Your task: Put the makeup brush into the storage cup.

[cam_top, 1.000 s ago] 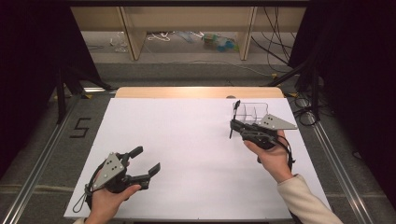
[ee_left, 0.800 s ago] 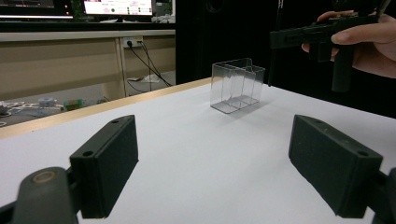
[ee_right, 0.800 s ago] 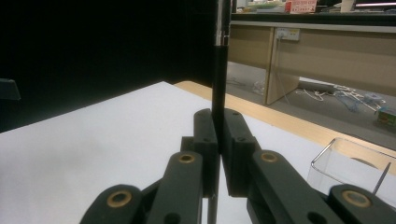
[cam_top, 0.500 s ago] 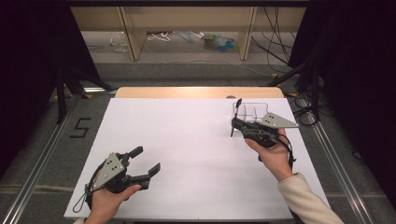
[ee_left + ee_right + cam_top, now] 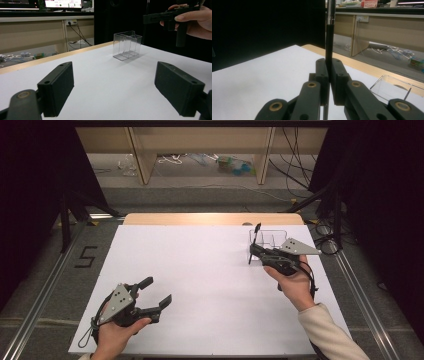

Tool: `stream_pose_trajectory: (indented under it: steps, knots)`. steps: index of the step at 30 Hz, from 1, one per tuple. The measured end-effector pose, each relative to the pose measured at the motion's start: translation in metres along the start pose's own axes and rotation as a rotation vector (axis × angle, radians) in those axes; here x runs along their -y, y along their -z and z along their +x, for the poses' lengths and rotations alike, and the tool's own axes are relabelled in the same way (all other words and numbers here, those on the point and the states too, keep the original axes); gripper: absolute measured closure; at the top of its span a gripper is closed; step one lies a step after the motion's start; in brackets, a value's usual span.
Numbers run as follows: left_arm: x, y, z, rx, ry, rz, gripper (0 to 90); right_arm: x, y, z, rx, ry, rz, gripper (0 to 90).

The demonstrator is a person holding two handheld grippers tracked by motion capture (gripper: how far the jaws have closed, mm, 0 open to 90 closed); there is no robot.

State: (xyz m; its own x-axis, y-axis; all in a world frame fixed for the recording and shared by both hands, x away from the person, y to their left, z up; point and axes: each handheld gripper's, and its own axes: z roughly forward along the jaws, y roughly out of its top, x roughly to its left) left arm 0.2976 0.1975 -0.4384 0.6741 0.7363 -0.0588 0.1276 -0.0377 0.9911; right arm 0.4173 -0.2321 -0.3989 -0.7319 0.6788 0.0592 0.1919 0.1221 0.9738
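Right now your right tool (image 5: 254,251) is clamped on a thin black pen (image 5: 255,240) beside the clear box (image 5: 270,238); your left tool (image 5: 156,292) rests spread apart on the counter (image 5: 200,280).

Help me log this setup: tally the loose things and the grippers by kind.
Clear plastic compartment box: 1
Thin black stick, clamped upright in the right gripper: 1
Grippers, right gripper plus open left gripper: 2
Total: 4
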Motion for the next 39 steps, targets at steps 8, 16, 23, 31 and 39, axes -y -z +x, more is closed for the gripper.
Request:
stream_pose_trajectory:
  steps: [8,16,23,31,39]
  knots:
    - [0.0,0.0,0.0,0.0,-0.001,0.0,15.6,0.001,0.0,-0.004,0.012,-0.001,-0.009,85.9]
    - [0.0,0.0,0.001,-0.002,-0.003,-0.003,15.7,0.0,-0.001,-0.007,0.02,-0.006,-0.005,86.0]
    - [0.0,0.0,0.0,-0.002,-0.004,-0.003,15.7,-0.002,-0.001,-0.01,0.033,0.013,-0.011,85.9]
    - [0.0,0.0,0.0,-0.003,-0.004,-0.003,15.7,-0.003,-0.002,-0.013,0.044,0.004,-0.016,85.9]
    - [0.0,0.0,0.0,-0.002,-0.003,-0.002,15.7,-0.005,-0.002,-0.017,0.052,0.024,-0.015,85.9]
